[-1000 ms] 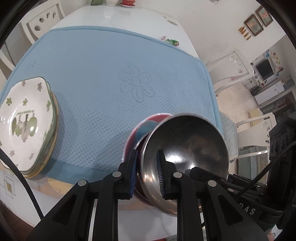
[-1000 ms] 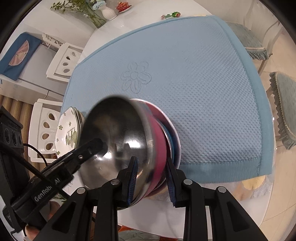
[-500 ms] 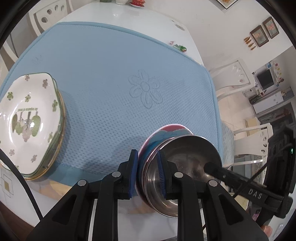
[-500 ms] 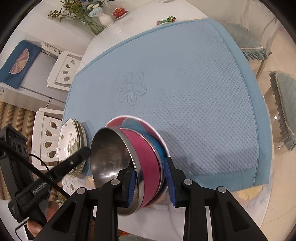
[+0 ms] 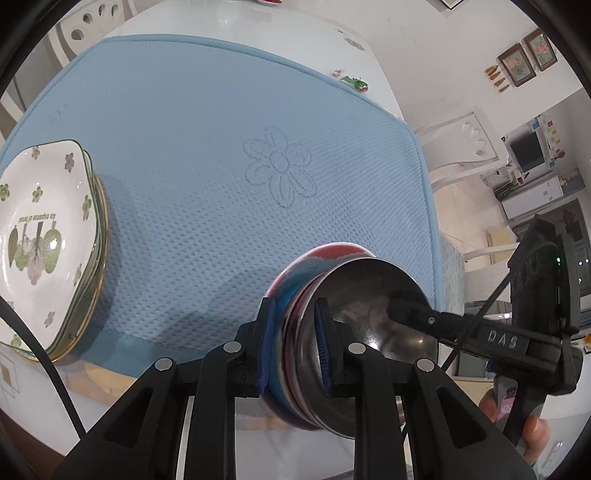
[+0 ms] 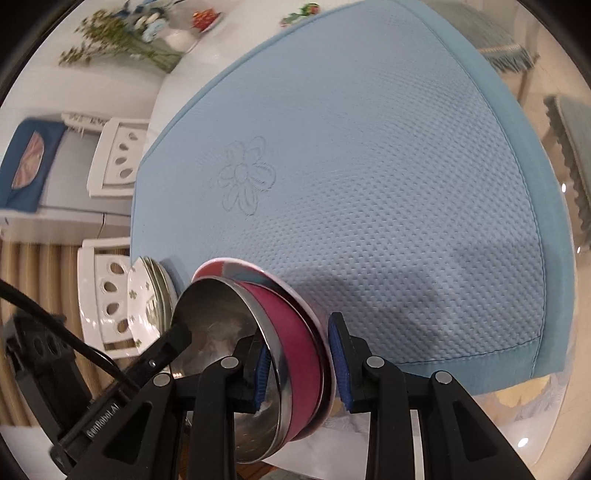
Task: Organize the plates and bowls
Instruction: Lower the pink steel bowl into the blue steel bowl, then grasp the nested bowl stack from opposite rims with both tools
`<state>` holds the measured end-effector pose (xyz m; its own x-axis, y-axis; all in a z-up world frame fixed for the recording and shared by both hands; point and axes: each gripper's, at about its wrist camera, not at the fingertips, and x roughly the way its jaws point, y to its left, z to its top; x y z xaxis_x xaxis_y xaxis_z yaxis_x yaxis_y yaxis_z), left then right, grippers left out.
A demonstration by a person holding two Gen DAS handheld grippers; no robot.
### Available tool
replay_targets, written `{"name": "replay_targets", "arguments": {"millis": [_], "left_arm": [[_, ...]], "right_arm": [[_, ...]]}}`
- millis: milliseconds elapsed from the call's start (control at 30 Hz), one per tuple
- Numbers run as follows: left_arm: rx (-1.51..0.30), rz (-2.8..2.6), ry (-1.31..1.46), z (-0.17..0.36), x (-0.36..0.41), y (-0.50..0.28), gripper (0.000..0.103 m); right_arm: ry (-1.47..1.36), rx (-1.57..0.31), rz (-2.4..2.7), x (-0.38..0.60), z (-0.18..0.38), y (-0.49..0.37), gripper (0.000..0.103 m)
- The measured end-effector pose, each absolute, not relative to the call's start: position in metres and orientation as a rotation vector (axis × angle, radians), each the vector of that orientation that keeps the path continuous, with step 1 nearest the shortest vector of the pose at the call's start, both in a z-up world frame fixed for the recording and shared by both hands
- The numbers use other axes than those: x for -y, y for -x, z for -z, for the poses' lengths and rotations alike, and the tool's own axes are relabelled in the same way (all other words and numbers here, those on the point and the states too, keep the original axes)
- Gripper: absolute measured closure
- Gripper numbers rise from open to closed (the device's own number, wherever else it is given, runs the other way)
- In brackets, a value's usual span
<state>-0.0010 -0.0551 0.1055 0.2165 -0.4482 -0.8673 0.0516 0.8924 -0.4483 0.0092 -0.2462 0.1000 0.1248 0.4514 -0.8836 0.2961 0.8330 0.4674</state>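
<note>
In the left wrist view, your left gripper (image 5: 293, 339) has its jaws clenched on the rim of a nested bowl stack (image 5: 332, 332): one blue pad sits outside against the blue and red outer bowl, the other inside the steel bowl (image 5: 369, 295) that tops the stack. The stack hangs tilted over the near edge of the blue mat (image 5: 221, 166), which covers the white tabletop (image 5: 229, 33). Your right gripper (image 5: 480, 334) reaches in from the right, one finger dipping into the steel bowl. A pile of square floral plates (image 5: 40, 236) rests on the mat's left corner, well apart from the bowls. A stitched flower (image 5: 279, 166) marks the mat's middle.

In the right wrist view, your right gripper (image 6: 301, 358) grasps the same bowl stack (image 6: 280, 350) on its opposite side, one pad inside the steel bowl (image 6: 218, 328), the other against the outermost pale-rimmed bowl, with the magenta bowl (image 6: 295, 350) between. The stack is tipped on edge, its mouth turned left. Your left gripper (image 6: 162, 350) enters from the lower left, a finger inside the steel bowl. The floral plates (image 6: 147, 299) show just behind the stack, at the mat's (image 6: 369, 166) left corner.
</note>
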Motion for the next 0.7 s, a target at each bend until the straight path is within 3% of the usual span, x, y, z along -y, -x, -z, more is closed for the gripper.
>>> {"name": "replay_targets", "arguments": {"millis": [467, 700], "left_arm": [[-1.315, 0.391, 0.328, -0.106, 0.050, 0.024, 0.084], [-1.312, 0.386, 0.367, -0.105, 0.045, 0.025, 0.084]], "right_arm": [[-0.495, -1.424, -0.250, 0.233, -0.106, 0.041, 0.074], [-0.565, -1.423, -0.234, 0.241, -0.104, 0.035, 0.075]]}}
